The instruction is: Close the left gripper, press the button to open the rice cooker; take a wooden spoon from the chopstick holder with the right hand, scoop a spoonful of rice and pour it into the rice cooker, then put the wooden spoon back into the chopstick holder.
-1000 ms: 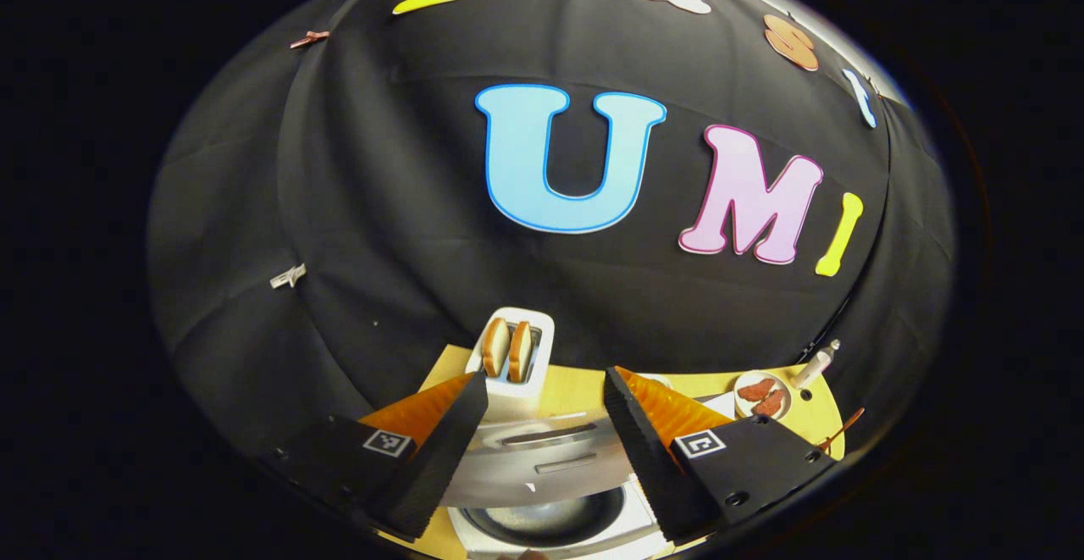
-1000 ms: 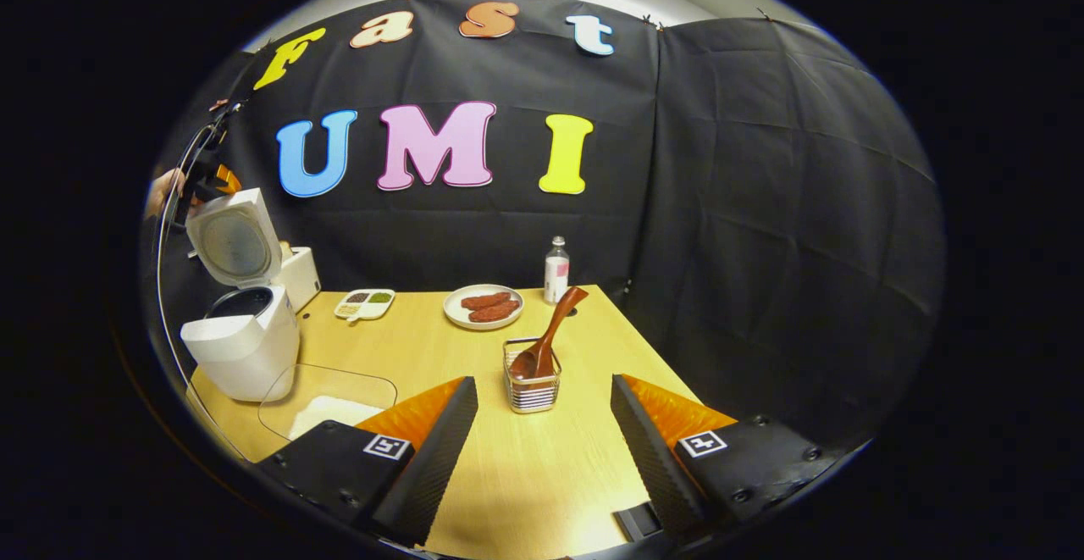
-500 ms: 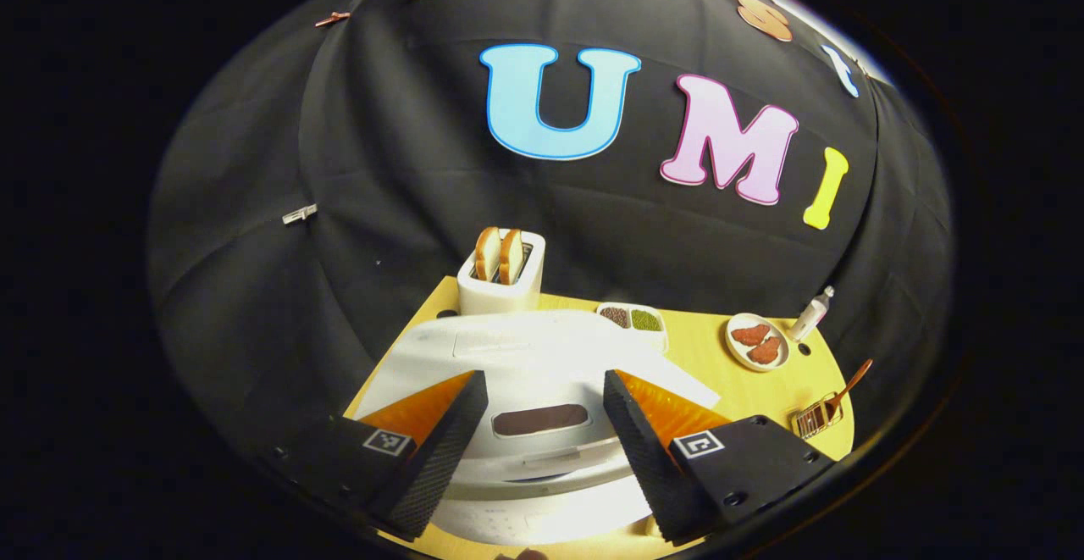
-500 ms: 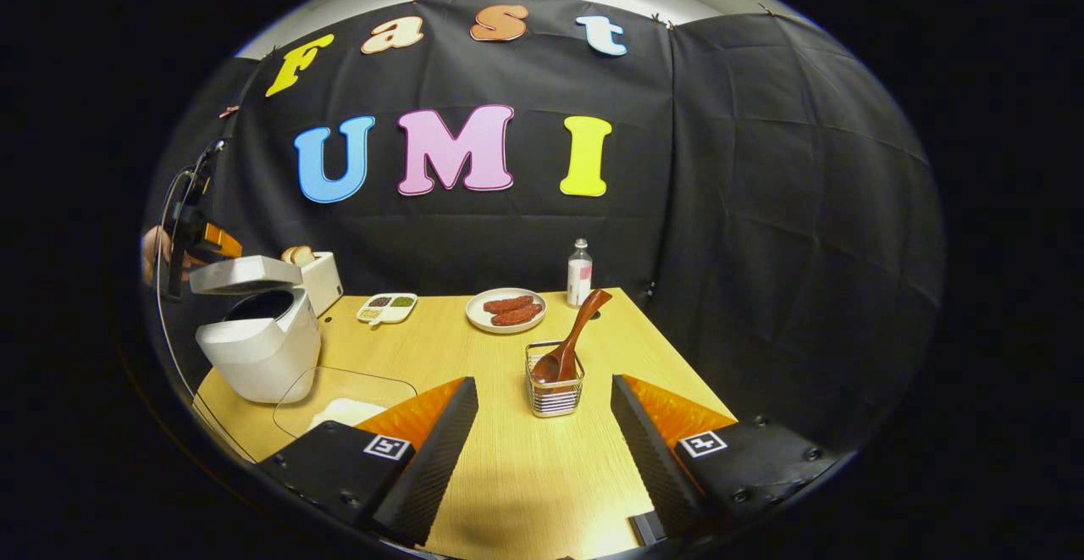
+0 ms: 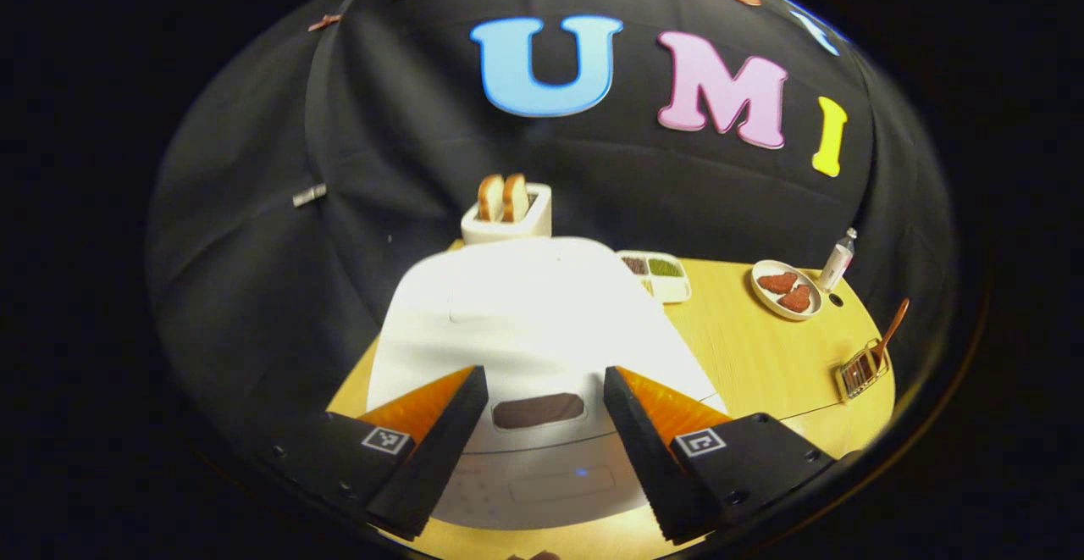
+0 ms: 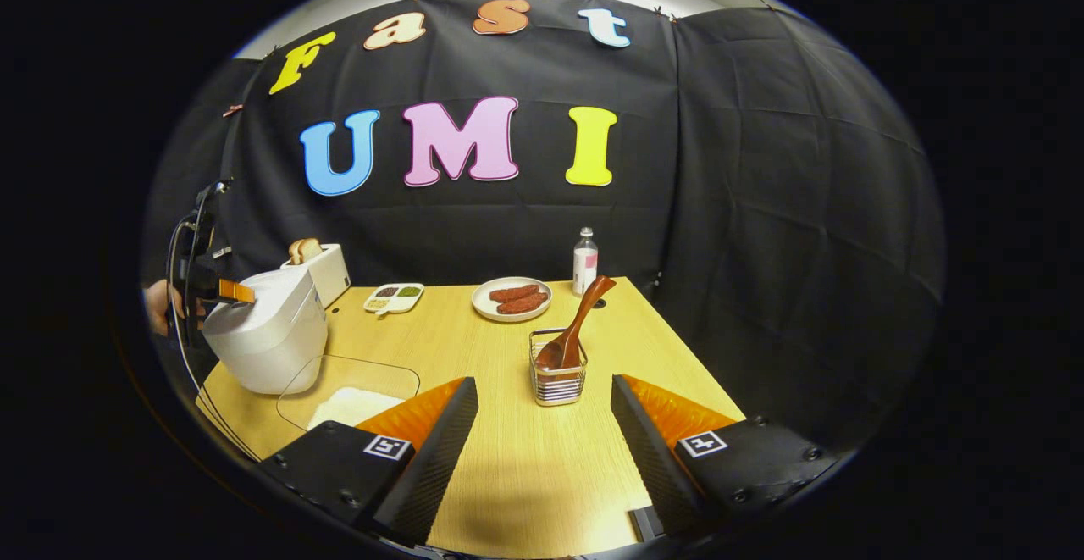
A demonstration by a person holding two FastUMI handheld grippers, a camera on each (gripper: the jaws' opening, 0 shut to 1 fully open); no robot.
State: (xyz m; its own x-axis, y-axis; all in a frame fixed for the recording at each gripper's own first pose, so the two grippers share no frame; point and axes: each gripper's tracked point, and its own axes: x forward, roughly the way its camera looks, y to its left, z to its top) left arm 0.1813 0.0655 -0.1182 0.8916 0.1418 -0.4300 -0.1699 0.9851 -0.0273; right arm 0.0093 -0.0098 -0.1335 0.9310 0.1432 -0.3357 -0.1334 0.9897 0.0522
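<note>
Right gripper view: rice cooker (image 6: 269,341) lid, upright a second ago, now sits shut at the table's (image 6: 508,458) left edge, so the button wants pressing again; left gripper (image 5: 538,390) and right gripper (image 6: 542,399) both gape wide, empty.

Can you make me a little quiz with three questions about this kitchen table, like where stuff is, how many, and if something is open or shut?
1. Where is the brown wooden spoon?
A. In the square wire chopstick holder
B. On the round white plate
C. Inside the rice cooker

2. How many slices of bread stand in the white toaster?
A. One
B. Two
C. Four

3. What state is the lid of the white rice cooker in?
A. Wide open
B. Taken off
C. Down, closed

Answers:
1 A, the spoon's bowl sits in the wire holder with its handle leaning out, in the right gripper view.
2 B, two brown-edged slices poke out of the slots, in the left gripper view.
3 C, the lid lies flat on the cooker's body in both views.
</note>
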